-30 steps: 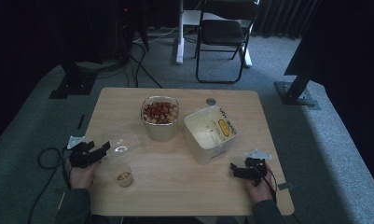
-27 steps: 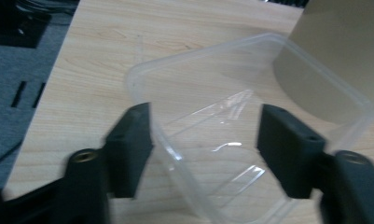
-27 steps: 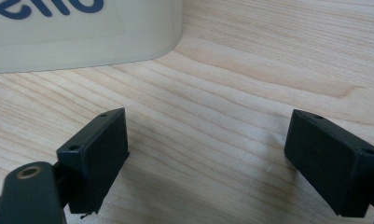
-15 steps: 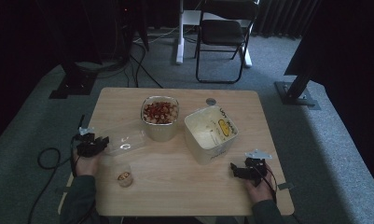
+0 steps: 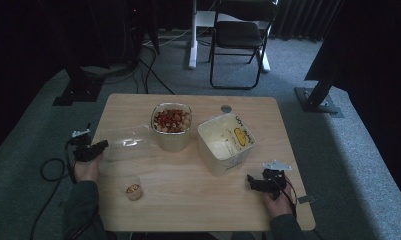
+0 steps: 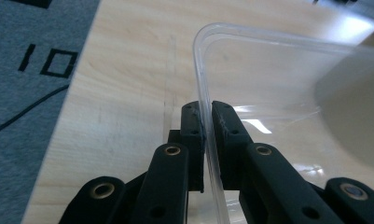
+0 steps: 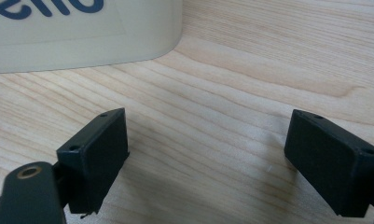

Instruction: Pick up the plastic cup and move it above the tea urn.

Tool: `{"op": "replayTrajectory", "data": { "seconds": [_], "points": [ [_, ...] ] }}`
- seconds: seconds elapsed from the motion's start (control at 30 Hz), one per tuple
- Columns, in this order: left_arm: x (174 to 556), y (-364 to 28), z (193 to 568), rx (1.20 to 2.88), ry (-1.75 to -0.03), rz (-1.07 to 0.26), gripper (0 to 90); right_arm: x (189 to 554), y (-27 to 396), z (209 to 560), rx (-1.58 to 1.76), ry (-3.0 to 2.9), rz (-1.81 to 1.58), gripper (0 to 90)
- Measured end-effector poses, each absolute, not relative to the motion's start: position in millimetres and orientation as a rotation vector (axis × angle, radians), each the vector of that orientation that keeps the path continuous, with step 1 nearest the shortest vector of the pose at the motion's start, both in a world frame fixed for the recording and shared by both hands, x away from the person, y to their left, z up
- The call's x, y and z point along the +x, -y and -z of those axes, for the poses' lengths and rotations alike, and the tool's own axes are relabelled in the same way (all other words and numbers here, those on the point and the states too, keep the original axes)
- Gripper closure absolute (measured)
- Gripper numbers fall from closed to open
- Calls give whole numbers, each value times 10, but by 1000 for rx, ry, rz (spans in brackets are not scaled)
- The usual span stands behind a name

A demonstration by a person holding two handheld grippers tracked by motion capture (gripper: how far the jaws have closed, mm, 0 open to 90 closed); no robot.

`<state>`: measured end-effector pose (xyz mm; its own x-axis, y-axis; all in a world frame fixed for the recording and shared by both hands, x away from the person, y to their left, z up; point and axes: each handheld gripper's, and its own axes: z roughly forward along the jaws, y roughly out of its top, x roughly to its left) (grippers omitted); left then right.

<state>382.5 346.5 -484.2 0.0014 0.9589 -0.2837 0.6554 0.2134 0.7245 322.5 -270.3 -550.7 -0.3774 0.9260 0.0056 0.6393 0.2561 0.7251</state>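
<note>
Two grippers on wooden table (image 5: 188, 190). Left gripper (image 5: 90, 150) at table's 9 o'clock edge, jaws clenched on rim of clear plastic lid (image 6: 287, 93) (rim pinched between pads, left gripper view). Lid (image 5: 125, 145) lies at 9 o'clock of bowl of red fruit (image 5: 171, 125). Right gripper (image 7: 208, 158) at 4 o'clock, released, jaws wide apart over bare wood, near cream tub (image 5: 225, 142). Small cup (image 5: 133, 190) at 7 o'clock.

Dim room; close views sharp, mildly glary.
</note>
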Motion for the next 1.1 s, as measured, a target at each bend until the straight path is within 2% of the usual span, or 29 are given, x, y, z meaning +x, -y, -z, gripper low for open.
{"op": "replayTrajectory", "data": {
  "seconds": [0.27,0.47,0.67,1.1],
  "points": [
    [3789,-3626,4461,1443,-1703,-586,839,3225,2704,5506,1422,-2110,-910,130],
    [3846,-3607,4197,1436,-1668,-625,839,3225,2704,5507,1421,-2110,-910,130],
    [3915,-3481,3966,1455,-1612,-653,839,3225,2704,5506,1422,-2110,-910,130],
    [4148,-3034,3686,1524,-1470,-610,866,3225,2704,5507,1421,-2110,-910,130]
  ]
}}
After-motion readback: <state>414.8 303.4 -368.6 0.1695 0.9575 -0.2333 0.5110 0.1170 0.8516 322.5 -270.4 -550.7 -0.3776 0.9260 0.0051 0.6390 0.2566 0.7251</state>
